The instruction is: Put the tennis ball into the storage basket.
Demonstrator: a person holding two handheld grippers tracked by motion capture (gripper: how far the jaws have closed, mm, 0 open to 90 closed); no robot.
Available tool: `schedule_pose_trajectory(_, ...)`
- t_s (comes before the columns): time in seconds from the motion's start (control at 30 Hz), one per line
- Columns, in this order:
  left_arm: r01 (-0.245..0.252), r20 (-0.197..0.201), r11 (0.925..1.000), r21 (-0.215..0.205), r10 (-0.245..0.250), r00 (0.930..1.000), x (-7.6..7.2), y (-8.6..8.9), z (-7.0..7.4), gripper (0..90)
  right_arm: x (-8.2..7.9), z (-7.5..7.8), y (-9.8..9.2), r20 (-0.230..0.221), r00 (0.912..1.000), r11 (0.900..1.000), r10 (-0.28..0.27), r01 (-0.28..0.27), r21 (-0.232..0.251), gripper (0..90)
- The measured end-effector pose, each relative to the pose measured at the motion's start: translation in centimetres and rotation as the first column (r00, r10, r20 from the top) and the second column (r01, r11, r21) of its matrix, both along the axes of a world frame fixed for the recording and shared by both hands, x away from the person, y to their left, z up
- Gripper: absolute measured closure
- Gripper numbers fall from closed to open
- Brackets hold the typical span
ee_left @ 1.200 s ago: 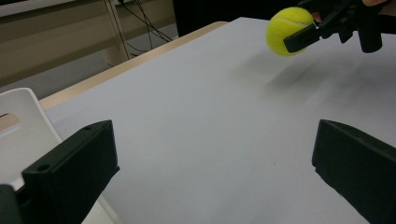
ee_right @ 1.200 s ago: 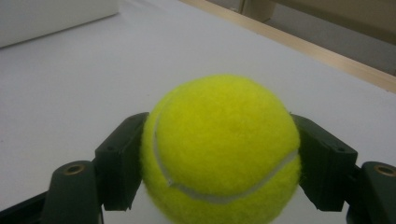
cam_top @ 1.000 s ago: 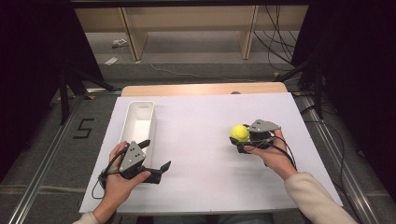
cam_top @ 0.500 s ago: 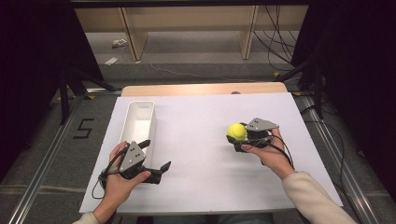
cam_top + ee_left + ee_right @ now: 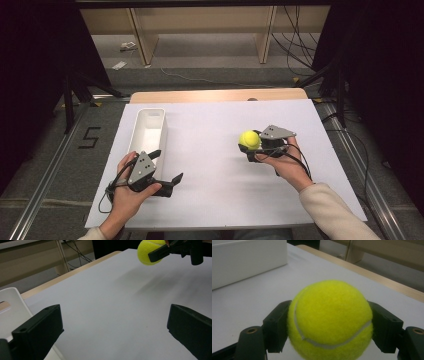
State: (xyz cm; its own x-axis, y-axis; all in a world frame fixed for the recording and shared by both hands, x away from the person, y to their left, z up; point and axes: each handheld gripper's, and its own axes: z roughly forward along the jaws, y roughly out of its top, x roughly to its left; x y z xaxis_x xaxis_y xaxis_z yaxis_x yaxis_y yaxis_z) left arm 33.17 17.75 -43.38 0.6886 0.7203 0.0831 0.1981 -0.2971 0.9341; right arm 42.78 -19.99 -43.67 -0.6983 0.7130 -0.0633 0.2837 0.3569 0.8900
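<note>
A yellow tennis ball (image 5: 249, 139) is clamped between the jaws of my right gripper (image 5: 252, 145), held a little above the white table sheet at the right of centre. Up close, the ball (image 5: 329, 320) bulges between the two black jaws of this gripper (image 5: 329, 326). My left gripper (image 5: 169, 168) rests near the front left of the sheet, open with nothing between its jaws. The left gripper view looks past its own wide-apart jaws (image 5: 115, 332) at the ball (image 5: 149, 252) in the far gripper. A white rectangular bin (image 5: 159, 116) stands lengthwise at the left, just beyond my left hand.
The white sheet (image 5: 210, 165) covers a wooden table whose far edge (image 5: 215, 95) shows beyond it. Grey floor, metal rails and wooden shelving lie past the table. Cables trail on the floor at the right.
My right gripper has carried the ball slightly leftward and up from the sheet. The left gripper has stayed put, open.
</note>
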Motion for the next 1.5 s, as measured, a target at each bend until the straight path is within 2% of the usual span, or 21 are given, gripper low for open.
schedule_pose_trajectory(0.33, 0.001, 0.001, 1.0000, 0.002, -0.001, 1.0000, 0.0, 0.0, 0.0, 0.0, 0.1, 0.4, 0.6, 0.009, 0.9999, 1.000, 0.007, -0.007, 0.020, 27.1)
schedule_pose_trajectory(1.5, 0.011, 0.006, 0.9999, 0.011, -0.011, 0.9999, -0.1, -0.1, 0.0, 0.0, 0.7, 0.7, 2.7, 0.005, 0.9993, 0.998, 0.036, -0.036, 0.044, 27.1)
